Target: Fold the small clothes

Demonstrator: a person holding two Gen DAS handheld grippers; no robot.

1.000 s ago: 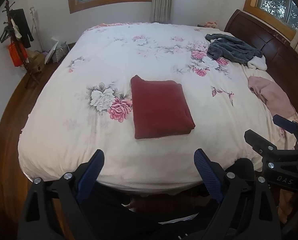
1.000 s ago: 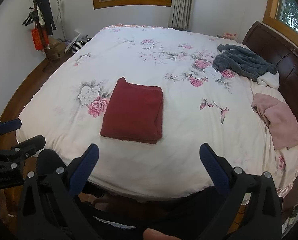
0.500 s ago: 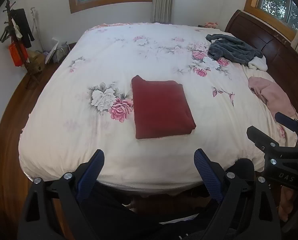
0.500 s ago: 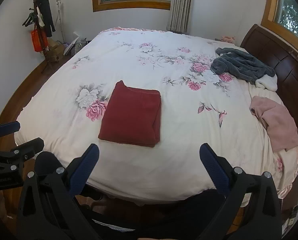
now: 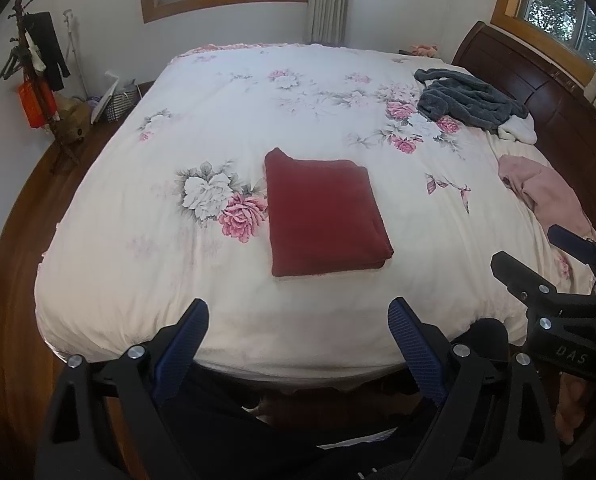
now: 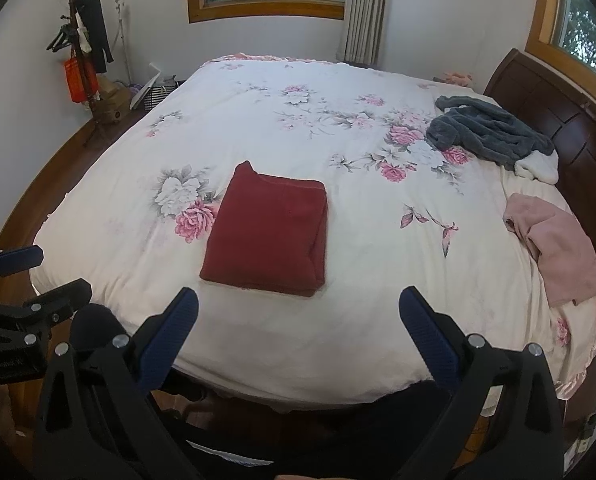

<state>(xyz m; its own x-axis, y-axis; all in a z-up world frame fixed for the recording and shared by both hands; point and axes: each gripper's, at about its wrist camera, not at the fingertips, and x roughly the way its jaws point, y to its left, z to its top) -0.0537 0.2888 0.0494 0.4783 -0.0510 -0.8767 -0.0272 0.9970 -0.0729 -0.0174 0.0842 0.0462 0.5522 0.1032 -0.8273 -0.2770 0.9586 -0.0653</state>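
You see a dark red folded cloth [image 5: 326,216] on the white, pink-flowered bedspread [image 5: 218,120]; grey [image 5: 470,100] and pink [image 5: 546,188] clothes beside its headboard.

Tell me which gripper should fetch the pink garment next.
Right. The pink garment lies toward the bed's right edge, on the right gripper side; the left gripper sits farther over. Both have jaws open and empty.

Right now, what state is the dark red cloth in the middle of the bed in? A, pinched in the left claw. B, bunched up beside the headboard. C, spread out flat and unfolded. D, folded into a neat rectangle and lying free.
D: the dark red cloth lies as a tidy folded rectangle on the white floral bedspread, with the left claw and right claw both open and short of it.
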